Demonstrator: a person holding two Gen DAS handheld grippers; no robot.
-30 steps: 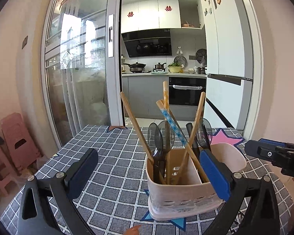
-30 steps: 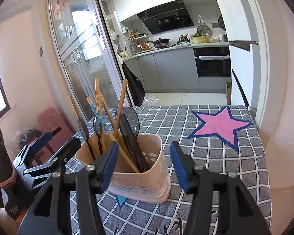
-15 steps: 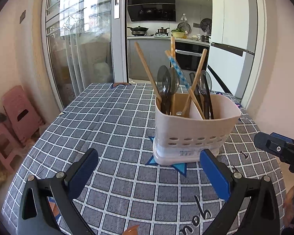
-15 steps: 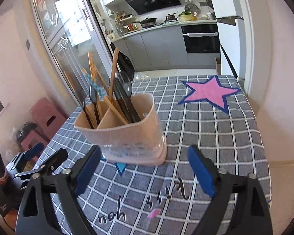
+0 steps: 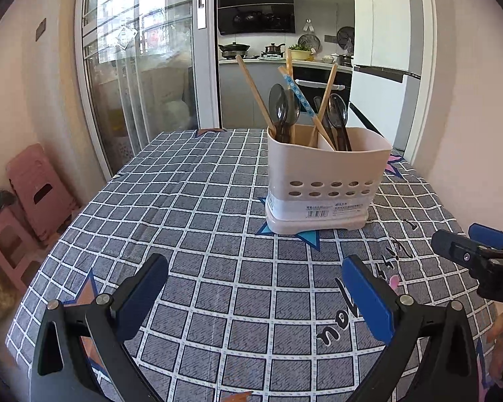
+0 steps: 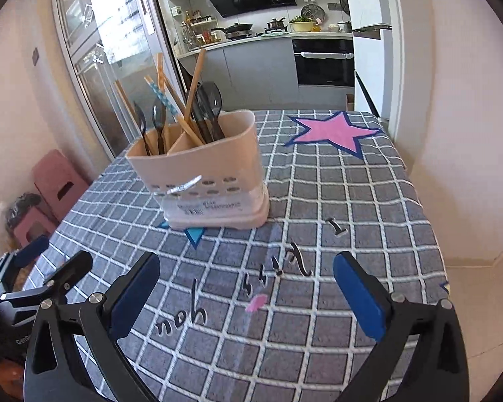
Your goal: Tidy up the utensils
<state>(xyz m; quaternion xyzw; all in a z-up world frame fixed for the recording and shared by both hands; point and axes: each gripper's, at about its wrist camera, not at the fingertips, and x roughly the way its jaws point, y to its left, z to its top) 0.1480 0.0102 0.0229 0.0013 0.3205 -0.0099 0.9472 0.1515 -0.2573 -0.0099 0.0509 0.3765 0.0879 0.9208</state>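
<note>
On the checked tablecloth (image 5: pixel 218 268) the utensil holder (image 5: pixel 325 181) already stands filled with chopsticks and spoons, both left gripper (image 5: pixel 255 288) and right gripper (image 6: pixel 248 288) released, empty, apparently finished

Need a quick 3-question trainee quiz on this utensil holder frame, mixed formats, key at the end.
1. True or false: the right gripper is clamped on the utensil holder.
2. Multiple choice: where do the chopsticks and dark spoons sit? A) flat on the tablecloth B) upright in the holder C) between the left gripper's pads
3. Fill in: the star printed on the checked tablecloth beyond the holder, in the right wrist view, is ____ with a blue outline.

Key:
1. False. Its jaws stand wide open over bare cloth, apart from the holder.
2. B. The left gripper is open and empty.
3. Pink.
</note>
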